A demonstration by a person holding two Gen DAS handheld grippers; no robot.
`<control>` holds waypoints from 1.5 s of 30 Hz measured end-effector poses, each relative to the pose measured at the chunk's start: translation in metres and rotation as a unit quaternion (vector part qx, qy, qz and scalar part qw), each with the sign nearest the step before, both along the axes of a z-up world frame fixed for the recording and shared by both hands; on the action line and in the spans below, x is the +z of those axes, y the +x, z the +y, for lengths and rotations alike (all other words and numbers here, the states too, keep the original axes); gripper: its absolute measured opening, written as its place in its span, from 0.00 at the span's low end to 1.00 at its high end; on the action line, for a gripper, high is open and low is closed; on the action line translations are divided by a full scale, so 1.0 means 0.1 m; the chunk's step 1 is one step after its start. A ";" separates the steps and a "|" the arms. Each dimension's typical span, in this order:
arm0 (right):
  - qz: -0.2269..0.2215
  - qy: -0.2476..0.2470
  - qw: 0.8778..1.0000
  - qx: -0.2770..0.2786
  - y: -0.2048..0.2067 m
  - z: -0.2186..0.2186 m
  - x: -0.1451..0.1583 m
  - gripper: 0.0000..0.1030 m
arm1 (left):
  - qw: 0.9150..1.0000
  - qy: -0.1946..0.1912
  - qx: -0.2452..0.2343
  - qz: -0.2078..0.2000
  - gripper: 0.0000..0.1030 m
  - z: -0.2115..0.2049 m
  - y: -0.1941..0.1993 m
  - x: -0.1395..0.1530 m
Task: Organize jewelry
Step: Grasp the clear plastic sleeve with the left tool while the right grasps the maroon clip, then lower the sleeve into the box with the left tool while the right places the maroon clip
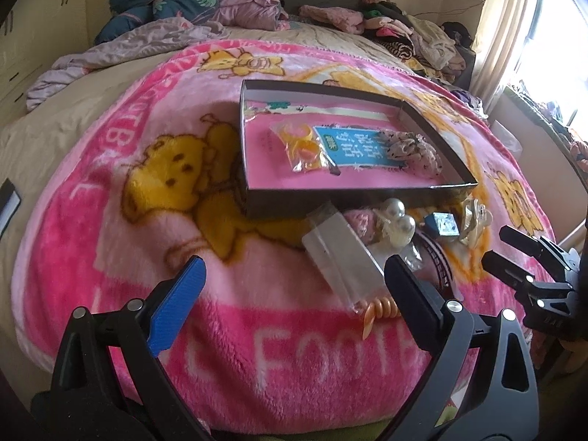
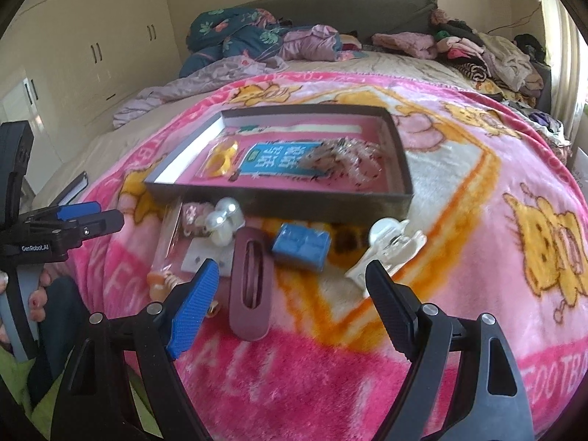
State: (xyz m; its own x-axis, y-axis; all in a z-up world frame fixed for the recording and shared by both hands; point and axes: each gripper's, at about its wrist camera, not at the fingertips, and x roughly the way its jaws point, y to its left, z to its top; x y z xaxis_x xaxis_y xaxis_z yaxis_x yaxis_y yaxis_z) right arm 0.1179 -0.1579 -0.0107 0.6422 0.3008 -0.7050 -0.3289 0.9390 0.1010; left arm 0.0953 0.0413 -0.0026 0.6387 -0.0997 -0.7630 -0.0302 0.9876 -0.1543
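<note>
A lived-in home bedroom. A wide bed (image 2: pixel 422 70) fills most of the view, backed by a dark grey upholstered headboard (image 2: pixel 330 7). A plush pink children's blanket (image 1: pixel 121 198) printed with yellow cartoon bears covers the near part. Behind it lie a rumpled lilac sheet (image 2: pixel 191 88) and a bunched dark floral duvet (image 2: pixel 235 36). A heap of unfolded clothes (image 2: pixel 488 55) is piled at the far right corner of the bed. Cream built-in wardrobe doors (image 2: pixel 110 40) with small dark handles line the left wall. On the right, a pale curtain (image 1: pixel 503 25) hangs beside a bright window (image 1: pixel 562 29) letting in daylight.
</note>
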 end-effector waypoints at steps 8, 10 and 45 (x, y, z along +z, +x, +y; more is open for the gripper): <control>0.022 0.009 0.999 0.024 0.04 0.12 -0.17 0.77 | 0.999 -0.049 0.001 0.022 0.86 0.02 0.01 -0.16; 0.030 0.013 0.999 0.030 0.07 0.15 -0.22 0.70 | 0.997 -0.073 -0.001 0.030 0.86 0.03 0.03 -0.20; 0.016 0.030 0.998 0.046 0.06 0.06 -0.21 0.28 | 0.994 -0.107 0.002 0.032 0.31 -0.10 0.20 -0.25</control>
State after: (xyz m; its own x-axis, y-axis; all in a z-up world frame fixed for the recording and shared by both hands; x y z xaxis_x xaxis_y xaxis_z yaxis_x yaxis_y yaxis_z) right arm 0.1236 -0.1519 -0.0321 0.5880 0.3988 -0.7037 -0.4083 0.8974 0.1674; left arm 0.1156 0.0310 -0.0272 0.5903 -0.2613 -0.7637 -0.0507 0.9323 -0.3582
